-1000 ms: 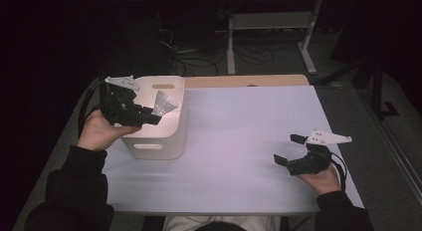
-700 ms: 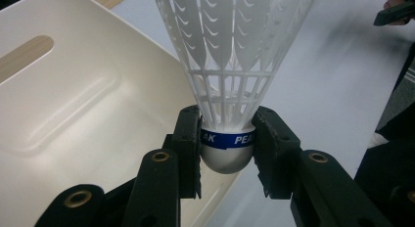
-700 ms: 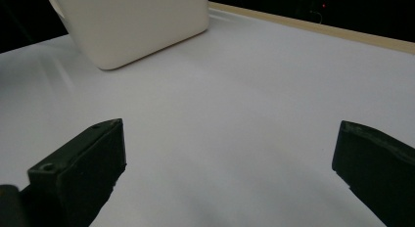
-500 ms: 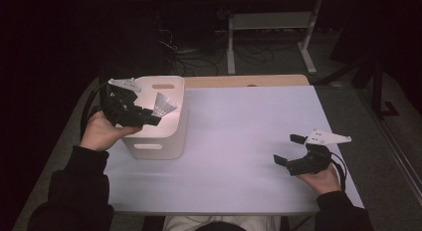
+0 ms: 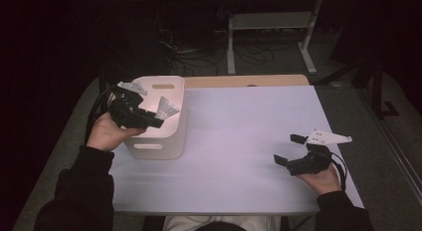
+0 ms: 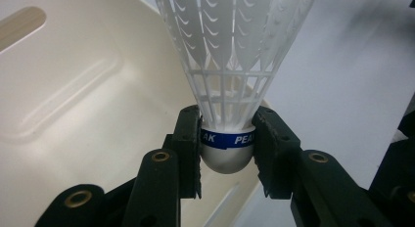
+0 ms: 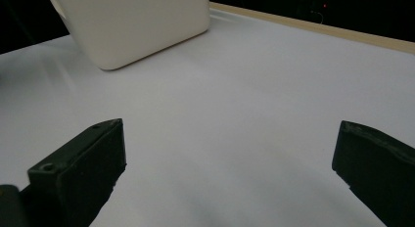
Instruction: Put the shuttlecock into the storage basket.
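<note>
the left gripper is clamped on a shuttlecock, pinching the round cork just below its blue band, which keeps the thin skirt clear of the jaws and uncrushed. it holds it over the open top of the bin, near the bin's right rim, skirt pointing away from the hand; that looks like a position for dropping it in, though that is a judgement. the bin sits at the left of the table.

the right gripper rests low at the table's right side, jaws spread wide with nothing between them, well apart from the bin, likely just waiting.

the left gripper view gives what the high view cannot: the grip itself, the cork seated between both pads, lettering on the band, and the bin's pale inside below, seemingly bare where it shows. the right gripper view shows the bin's outer wall and bare tabletop ahead between its own jaws. the high view alone sets both hands and the bin in relation.
</note>
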Motion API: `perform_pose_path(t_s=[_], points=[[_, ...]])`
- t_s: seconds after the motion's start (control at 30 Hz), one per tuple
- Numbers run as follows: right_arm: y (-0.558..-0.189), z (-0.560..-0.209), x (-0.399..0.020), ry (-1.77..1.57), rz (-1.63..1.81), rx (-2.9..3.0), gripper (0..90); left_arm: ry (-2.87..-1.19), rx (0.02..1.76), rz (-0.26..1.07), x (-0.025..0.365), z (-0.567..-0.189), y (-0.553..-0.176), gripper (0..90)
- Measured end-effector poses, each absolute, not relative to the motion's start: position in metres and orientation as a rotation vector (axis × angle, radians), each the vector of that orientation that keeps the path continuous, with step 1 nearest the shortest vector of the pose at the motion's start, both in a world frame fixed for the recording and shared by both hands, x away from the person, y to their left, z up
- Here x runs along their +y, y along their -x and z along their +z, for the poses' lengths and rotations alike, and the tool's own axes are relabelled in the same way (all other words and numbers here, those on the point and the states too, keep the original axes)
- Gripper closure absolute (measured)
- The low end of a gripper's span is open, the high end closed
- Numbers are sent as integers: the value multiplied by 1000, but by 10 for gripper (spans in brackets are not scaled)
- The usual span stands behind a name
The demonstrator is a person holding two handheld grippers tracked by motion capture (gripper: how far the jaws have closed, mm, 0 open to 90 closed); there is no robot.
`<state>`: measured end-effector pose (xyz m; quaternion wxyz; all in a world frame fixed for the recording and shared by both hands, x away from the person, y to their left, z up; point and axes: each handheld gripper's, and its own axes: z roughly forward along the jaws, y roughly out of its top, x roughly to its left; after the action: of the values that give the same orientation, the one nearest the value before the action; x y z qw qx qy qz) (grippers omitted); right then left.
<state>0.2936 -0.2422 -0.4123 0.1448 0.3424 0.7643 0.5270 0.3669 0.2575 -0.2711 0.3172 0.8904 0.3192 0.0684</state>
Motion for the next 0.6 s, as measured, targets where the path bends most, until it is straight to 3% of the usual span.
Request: perform_pose_path(t_s=[0.6], points=[[-294,-413,-242,-985,1515,2204,0,-2363,901,174,264,-284,-372,656]])
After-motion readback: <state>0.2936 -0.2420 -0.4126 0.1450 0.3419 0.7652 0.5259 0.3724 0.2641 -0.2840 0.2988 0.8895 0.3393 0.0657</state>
